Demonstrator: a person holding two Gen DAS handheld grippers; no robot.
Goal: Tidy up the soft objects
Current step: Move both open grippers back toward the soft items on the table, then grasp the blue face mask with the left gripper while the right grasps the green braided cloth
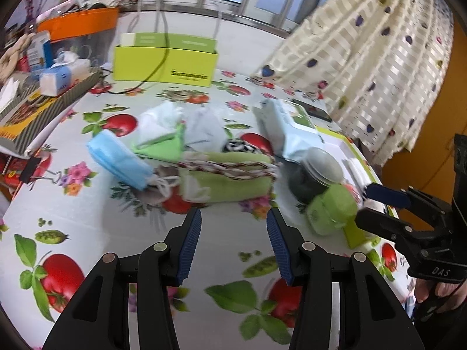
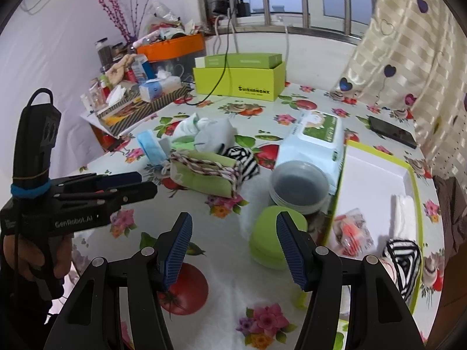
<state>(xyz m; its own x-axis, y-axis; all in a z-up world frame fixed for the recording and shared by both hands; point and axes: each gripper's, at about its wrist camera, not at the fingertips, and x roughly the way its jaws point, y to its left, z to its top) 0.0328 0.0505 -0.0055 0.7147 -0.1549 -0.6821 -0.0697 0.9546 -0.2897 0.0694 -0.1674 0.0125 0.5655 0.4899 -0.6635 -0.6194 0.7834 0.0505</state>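
Note:
A pile of soft things lies mid-table: a folded green cloth with braided cord (image 1: 227, 176) (image 2: 204, 172), a blue face-mask pack (image 1: 119, 160) (image 2: 150, 147), white socks (image 1: 163, 122) (image 2: 216, 134) and a striped sock (image 2: 243, 160). My left gripper (image 1: 233, 227) is open and empty, just short of the green cloth. My right gripper (image 2: 233, 233) is open and empty, beside a green round case (image 2: 271, 239). A shallow white box with a lime rim (image 2: 376, 175) on the right holds another striped sock (image 2: 404, 259), a white cloth (image 2: 404, 207) and an orange packet (image 2: 351, 233).
A wet-wipes pack (image 2: 315, 137) and a grey-lidded jar (image 2: 300, 186) stand between the pile and the box. A lime carton (image 2: 239, 81) and cluttered trays (image 2: 140, 102) sit at the back. A phone (image 2: 391, 131) lies far right near a curtain (image 1: 379, 58).

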